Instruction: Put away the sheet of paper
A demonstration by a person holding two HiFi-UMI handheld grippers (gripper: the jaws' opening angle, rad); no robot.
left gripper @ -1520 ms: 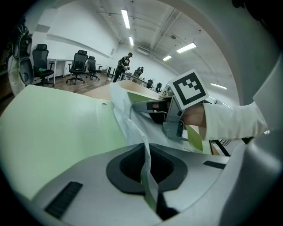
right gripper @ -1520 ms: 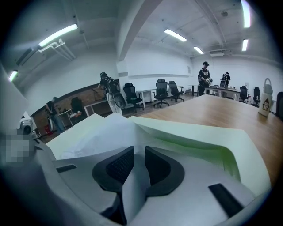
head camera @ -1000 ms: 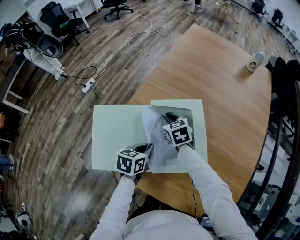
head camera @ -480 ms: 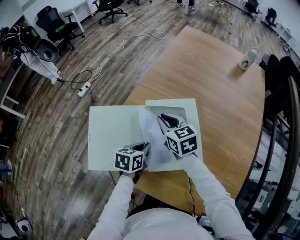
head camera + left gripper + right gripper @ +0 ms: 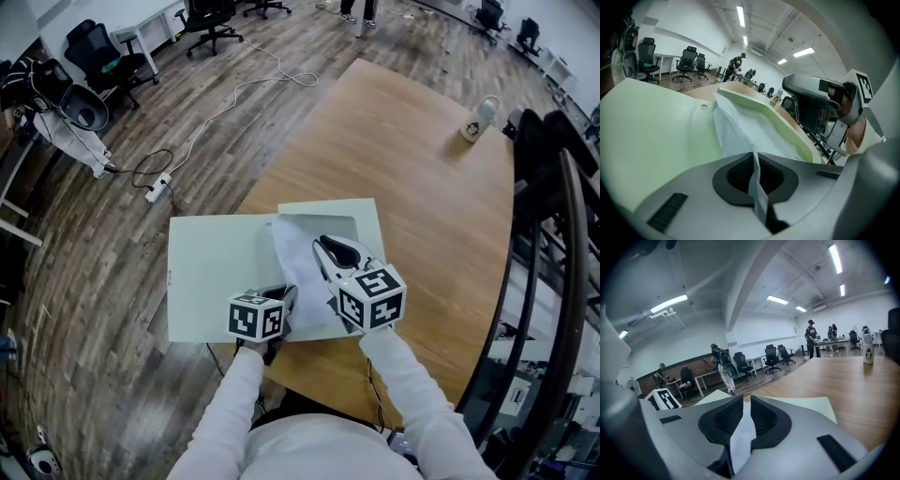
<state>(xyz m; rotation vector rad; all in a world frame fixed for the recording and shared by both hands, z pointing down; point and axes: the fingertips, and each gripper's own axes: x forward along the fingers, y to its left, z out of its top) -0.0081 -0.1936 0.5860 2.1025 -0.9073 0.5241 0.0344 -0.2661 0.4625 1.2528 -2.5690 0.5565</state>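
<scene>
A pale green folder (image 5: 211, 272) lies open on the near left corner of the wooden table (image 5: 422, 169), its left half past the table's edge. A white sheet of paper (image 5: 298, 272) lies crumpled along the folder's middle. My left gripper (image 5: 284, 298) is shut on the sheet's near edge; in the left gripper view the sheet (image 5: 740, 136) runs forward from the closed left gripper (image 5: 754, 161) over the folder (image 5: 651, 126). My right gripper (image 5: 330, 251) sits over the folder's right half. In the right gripper view the sheet (image 5: 740, 437) is pinched between the right gripper (image 5: 743, 404) jaws.
A white bottle (image 5: 478, 119) stands at the table's far right. A black chair back and rail (image 5: 553, 187) run along the right side. On the wooden floor to the left lie a power strip with cable (image 5: 157, 186) and office chairs (image 5: 89, 56). People stand far off.
My right gripper has drawn back toward me over the folder's right half, still holding the sheet. The left gripper keeps its grip in the same place.
</scene>
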